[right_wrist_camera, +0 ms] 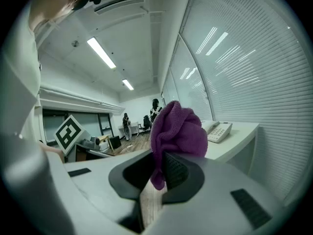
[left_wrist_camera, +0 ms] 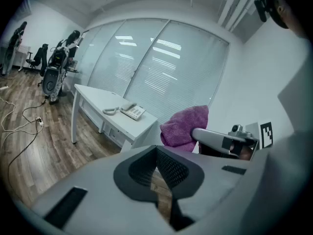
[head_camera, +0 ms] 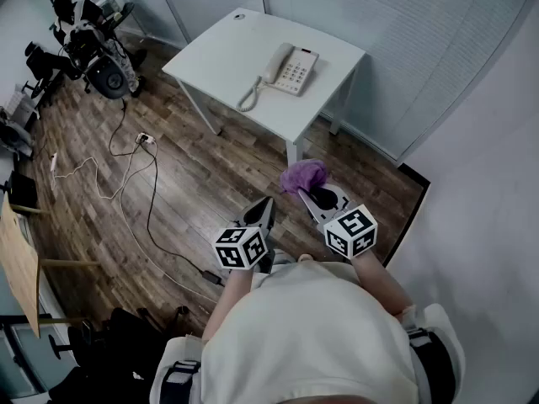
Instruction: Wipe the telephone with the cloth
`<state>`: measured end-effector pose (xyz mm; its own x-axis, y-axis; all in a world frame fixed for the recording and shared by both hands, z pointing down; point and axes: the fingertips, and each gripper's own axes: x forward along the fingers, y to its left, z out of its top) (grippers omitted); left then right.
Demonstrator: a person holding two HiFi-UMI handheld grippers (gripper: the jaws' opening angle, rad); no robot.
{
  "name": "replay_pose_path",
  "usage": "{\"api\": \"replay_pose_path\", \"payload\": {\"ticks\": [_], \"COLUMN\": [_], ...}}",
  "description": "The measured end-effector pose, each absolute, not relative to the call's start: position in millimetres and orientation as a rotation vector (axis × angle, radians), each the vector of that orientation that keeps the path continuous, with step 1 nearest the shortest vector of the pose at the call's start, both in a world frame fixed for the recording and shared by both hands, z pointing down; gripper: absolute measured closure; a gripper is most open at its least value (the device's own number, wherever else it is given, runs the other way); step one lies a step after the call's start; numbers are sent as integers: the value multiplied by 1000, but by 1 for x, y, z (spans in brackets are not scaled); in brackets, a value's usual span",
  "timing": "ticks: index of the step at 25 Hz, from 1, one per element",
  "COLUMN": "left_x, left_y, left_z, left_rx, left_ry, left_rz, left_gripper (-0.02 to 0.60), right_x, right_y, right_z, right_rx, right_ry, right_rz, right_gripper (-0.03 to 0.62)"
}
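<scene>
The telephone (head_camera: 290, 68) sits on the white bench (head_camera: 223, 49) near its far right edge, handset in its cradle and coiled cord trailing off to the left. It is well apart from the person, with bare wooden floor (head_camera: 194, 175) between. The purple cloth (head_camera: 303, 175) is bunched in the right hand-held gripper (head_camera: 310, 190), which pinches a lower fold so most of the fabric balloons above the jaws. The left hand-held gripper (head_camera: 262, 209) is pressed together with nothing in it.

The step in hand looks like carrying the cloth to the bench. To do it well, keep the pinch firm, come in above the telephone and lower until the loose bunch, not the jaw tips, meets the handset. The telephone is probably light and may slide, so the empty left one could steady its base.

Only the head view shows the full gap to the bench and the cable (head_camera: 126, 183) on the floor. The right gripper view alone shows which fold the jaws bite, and the left gripper view shows the cloth from the side
</scene>
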<state>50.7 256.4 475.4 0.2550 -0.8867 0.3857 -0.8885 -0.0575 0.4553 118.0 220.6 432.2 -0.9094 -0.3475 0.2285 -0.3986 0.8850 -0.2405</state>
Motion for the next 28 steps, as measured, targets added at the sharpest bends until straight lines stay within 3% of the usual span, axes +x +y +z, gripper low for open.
{"api": "replay_pose_path", "payload": {"ticks": [28], "left_x": [64], "left_y": [255], "left_z": [488], "left_rx": [1819], "left_ry": [-1645], "left_rz": [-9], "left_gripper": [560], "right_x": [144], "right_y": [211], "right_z": [444], "right_rx": [521], "right_ry": [-2879], "right_rz": [513], "right_gripper": [548]}}
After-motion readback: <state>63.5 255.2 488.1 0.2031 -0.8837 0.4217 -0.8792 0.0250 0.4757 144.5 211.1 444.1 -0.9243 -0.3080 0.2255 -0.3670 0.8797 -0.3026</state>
